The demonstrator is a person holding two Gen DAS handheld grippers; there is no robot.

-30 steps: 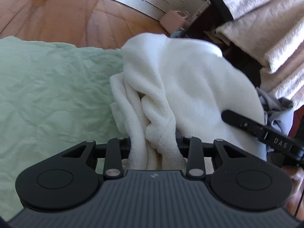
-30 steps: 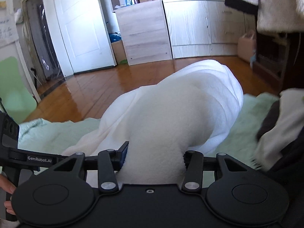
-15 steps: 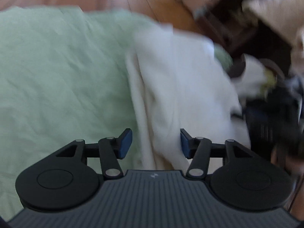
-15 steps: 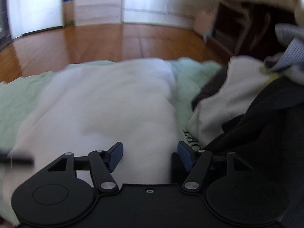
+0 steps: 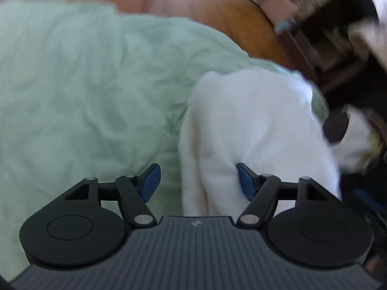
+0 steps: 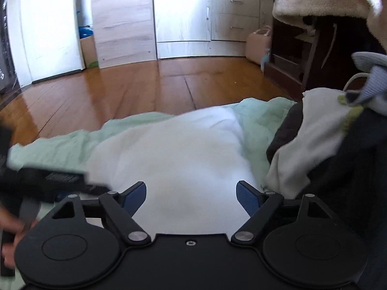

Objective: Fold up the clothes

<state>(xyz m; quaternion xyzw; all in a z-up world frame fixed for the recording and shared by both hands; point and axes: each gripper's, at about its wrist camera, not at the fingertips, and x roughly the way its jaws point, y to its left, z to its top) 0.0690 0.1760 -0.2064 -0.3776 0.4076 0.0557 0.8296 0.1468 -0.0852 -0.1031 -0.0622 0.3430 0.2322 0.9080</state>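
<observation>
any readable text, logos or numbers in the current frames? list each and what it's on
No readable words or numbers in either view.
Small pale logo mark on the left gripper's grey ribbed body: a symbol, not letters.
Other gripper's dark body at the left edge of the right wrist view: any marking is motion-blurred, unreadable.
White fleece, green sheet, cabinets: no print visible.

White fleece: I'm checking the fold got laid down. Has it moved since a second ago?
Yes. The white fleece has dropped from a raised hump that hid the floorboards to lying flat on the green sheet.
</observation>
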